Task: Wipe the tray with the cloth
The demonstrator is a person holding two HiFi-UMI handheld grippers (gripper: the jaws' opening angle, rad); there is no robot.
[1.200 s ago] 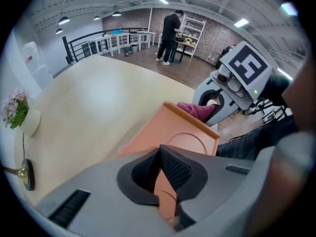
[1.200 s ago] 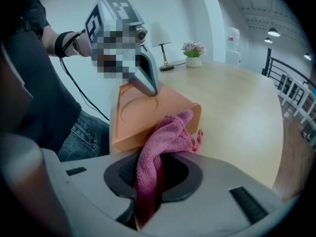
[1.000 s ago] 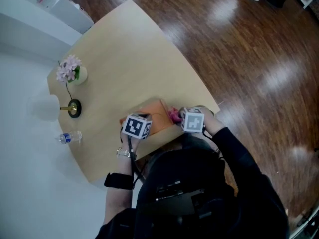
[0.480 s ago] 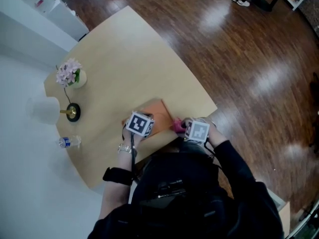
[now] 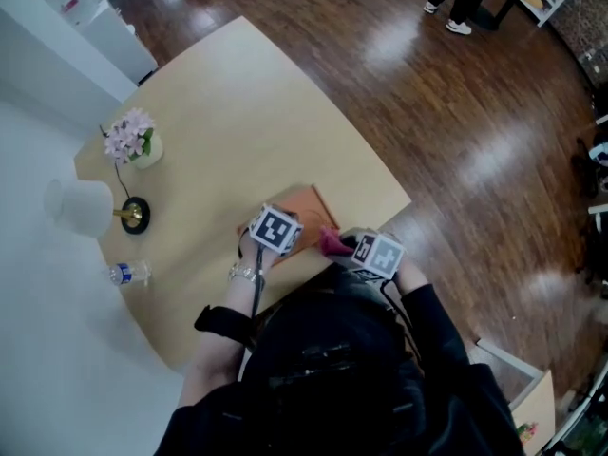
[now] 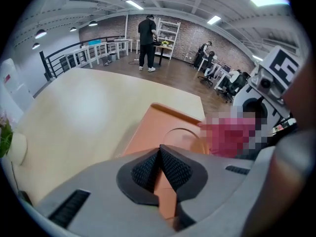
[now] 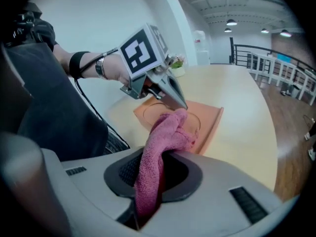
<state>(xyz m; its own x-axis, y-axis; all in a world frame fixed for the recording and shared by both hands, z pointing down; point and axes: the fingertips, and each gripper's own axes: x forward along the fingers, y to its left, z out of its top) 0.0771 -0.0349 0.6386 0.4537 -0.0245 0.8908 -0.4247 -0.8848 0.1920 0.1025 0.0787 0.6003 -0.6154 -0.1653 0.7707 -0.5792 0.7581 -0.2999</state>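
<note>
An orange tray (image 5: 306,205) lies at the table's near edge, with a round recess in it (image 6: 180,135). My left gripper (image 6: 159,157) is shut on the tray's near rim, and its fingers (image 7: 173,94) come down onto the tray from the left. A pink cloth (image 7: 165,137) hangs bunched from my right gripper (image 7: 153,174), which is shut on it. The cloth (image 5: 332,243) hangs just above the tray's near right part. Its lower end looks close to the tray (image 7: 207,120); I cannot tell whether it touches.
A small vase of pink flowers (image 5: 133,139), a white cup-like object (image 5: 81,205), a black and gold round stand (image 5: 135,213) and a water bottle (image 5: 128,273) sit at the table's left. The table edge (image 5: 404,202) drops to wood floor on the right.
My right gripper has drawn the cloth back and to the right, off the tray's middle toward its near right corner, and lifted it. The left gripper has stayed on the tray.
</note>
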